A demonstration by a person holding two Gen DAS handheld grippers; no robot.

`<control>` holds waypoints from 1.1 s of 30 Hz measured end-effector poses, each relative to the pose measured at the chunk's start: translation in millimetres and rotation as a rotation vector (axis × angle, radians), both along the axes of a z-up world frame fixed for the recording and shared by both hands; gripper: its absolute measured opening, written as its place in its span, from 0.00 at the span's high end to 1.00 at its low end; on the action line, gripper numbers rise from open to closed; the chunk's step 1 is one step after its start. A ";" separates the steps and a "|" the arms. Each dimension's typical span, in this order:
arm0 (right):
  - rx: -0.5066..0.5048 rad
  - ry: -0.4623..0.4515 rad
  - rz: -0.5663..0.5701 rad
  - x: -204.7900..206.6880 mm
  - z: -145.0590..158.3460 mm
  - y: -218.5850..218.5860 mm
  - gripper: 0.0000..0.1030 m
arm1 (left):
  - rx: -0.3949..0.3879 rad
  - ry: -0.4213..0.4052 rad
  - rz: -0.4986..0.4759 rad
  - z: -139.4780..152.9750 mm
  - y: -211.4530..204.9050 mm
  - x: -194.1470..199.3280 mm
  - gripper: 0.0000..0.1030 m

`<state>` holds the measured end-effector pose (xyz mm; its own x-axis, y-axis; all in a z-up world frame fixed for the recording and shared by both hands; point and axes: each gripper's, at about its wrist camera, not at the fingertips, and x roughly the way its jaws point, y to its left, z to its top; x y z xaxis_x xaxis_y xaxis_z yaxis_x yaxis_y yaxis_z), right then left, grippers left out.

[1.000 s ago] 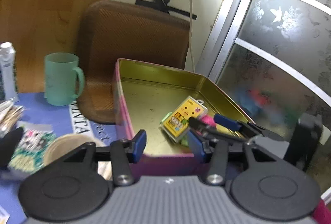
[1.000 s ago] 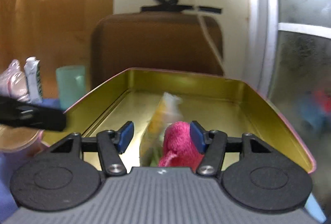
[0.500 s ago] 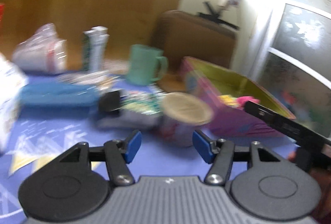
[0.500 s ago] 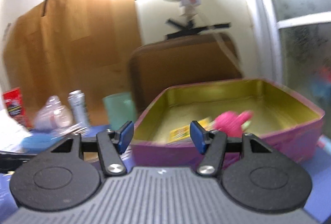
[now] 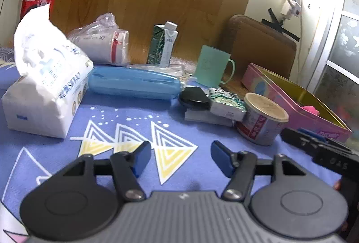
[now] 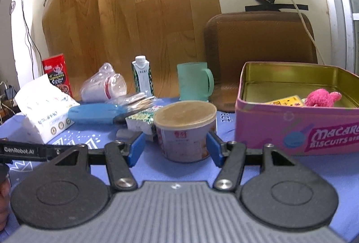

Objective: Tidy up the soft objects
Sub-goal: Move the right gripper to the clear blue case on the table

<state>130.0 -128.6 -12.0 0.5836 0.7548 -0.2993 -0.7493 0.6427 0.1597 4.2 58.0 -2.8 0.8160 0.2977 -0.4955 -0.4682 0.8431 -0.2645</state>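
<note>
The fuzzy pink plush toy (image 6: 323,98) lies inside the pink Macaron Biscuits tin (image 6: 291,126), beside a yellow card packet (image 6: 286,101). My right claw (image 6: 175,149) hangs spread wide and empty, in front of the lidded paper cup (image 6: 185,128) left of the tin. My left claw (image 5: 180,158) gapes empty over the blue patterned desk (image 5: 125,130).

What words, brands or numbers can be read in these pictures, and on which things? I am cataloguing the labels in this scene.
"Macar... BISCUITS", cut off at the edge: pink tin.
"GenRobot.AI": left gripper, its side seen from the right wrist.
"SIPIAO": tissue pack; it shows mirrored in the right wrist view.
Too small or blurred to read: milk carton, red box, lidded cup, green mug, yellow packet.
</note>
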 end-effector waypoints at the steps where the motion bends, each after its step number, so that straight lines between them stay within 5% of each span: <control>1: -0.008 0.000 -0.004 -0.2 -1.8 1.5 0.39 | 0.006 -0.002 -0.003 -0.8 -2.2 -0.2 0.39; 13: -0.010 0.045 0.000 3.5 -3.8 7.2 0.39 | -0.023 -0.052 0.019 -1.2 0.8 -7.1 0.39; 22: -0.034 -0.106 0.152 -0.6 26.4 48.4 0.39 | -0.105 -0.162 0.105 -1.0 17.9 -27.3 0.39; 33: -0.477 -0.392 0.453 8.4 18.4 202.1 0.40 | -0.137 -0.241 0.172 -0.8 29.9 -39.7 0.38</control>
<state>138.3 73.5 6.4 0.3788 0.7864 -0.4879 -0.9007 0.1920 -0.3897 -35.5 87.9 -3.6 0.8581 0.3855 -0.3391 -0.5110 0.7060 -0.4904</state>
